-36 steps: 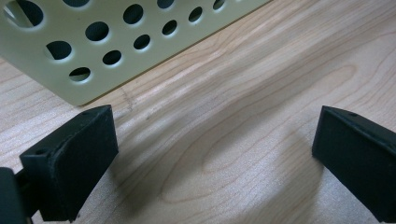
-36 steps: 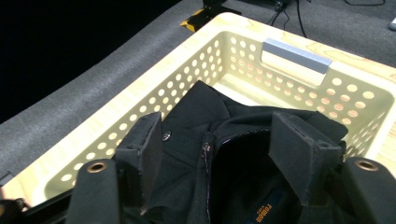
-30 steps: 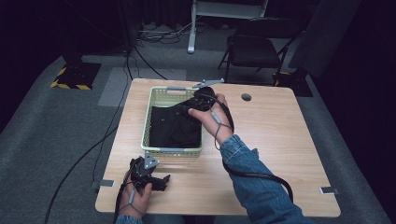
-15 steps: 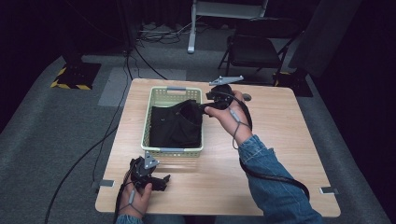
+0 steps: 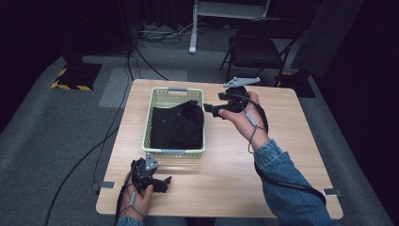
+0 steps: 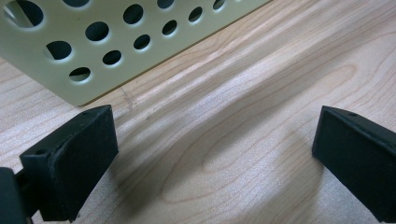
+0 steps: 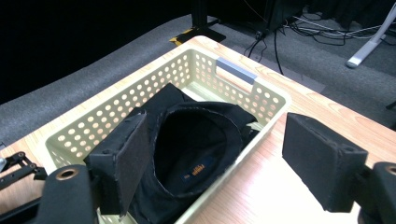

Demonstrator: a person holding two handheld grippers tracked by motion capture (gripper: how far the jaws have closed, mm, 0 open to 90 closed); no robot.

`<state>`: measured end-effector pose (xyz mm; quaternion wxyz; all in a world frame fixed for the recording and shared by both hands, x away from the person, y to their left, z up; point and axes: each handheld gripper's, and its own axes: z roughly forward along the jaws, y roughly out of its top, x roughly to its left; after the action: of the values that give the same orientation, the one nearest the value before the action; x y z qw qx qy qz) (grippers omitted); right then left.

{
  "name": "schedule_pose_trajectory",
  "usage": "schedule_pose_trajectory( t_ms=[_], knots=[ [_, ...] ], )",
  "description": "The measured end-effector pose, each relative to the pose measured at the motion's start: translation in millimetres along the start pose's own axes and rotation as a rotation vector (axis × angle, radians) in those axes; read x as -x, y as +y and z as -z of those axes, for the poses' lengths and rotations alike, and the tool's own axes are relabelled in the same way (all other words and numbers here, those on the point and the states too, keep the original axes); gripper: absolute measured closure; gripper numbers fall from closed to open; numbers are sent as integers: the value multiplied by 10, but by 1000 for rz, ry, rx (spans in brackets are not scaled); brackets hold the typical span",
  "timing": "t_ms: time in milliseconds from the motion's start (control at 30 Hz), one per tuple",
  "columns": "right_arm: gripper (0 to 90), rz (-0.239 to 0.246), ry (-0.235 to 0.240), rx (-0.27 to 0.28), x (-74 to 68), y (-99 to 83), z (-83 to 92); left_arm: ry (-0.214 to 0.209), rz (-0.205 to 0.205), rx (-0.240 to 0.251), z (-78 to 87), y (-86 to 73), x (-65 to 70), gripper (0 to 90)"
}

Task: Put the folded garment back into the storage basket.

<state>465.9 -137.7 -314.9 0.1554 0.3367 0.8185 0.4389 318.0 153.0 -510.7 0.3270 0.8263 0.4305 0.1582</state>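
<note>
A pale green perforated basket (image 5: 176, 151) stands on the wooden table (image 5: 226, 179), left of centre. A black garment (image 5: 176, 127) lies crumpled inside it, with its collar opening and a small label facing up (image 7: 196, 149). My right gripper (image 5: 210, 110) hovers just right of the basket, pointing at it. Its jaws have just been opening and nothing is between them (image 7: 217, 140). My left gripper (image 5: 162, 181) rests near the table's front left. It is open over bare wood (image 6: 215, 135), beside the basket wall (image 6: 100, 86).
A dark chair (image 5: 254, 52) and a white stand leg (image 5: 193, 28) are behind the table. Cables run over the grey carpet at left (image 5: 108, 136). A yellow-and-black striped base (image 5: 75, 77) sits on the floor at the far left.
My right gripper has pulled back rightward and upward out of the basket. The garment edge that stretched toward it now lies back in the basket. The left gripper has stayed put.
</note>
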Motion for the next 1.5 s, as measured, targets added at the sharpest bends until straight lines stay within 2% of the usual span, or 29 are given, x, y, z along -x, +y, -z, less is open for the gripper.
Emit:
schedule_pose_trajectory(
  t_ms=[967,1400,1500],
  knots=[
    [222,2,-18,39,157,-150,411,0,0,0,1,-1,0,2],
    [222,-7,-43,48,306,-274,619,1,1,-1,5,-5,1,3],
    [221,-8,-35,46,329,-303,651,1,0,0,4,-5,1,3]
  ],
)
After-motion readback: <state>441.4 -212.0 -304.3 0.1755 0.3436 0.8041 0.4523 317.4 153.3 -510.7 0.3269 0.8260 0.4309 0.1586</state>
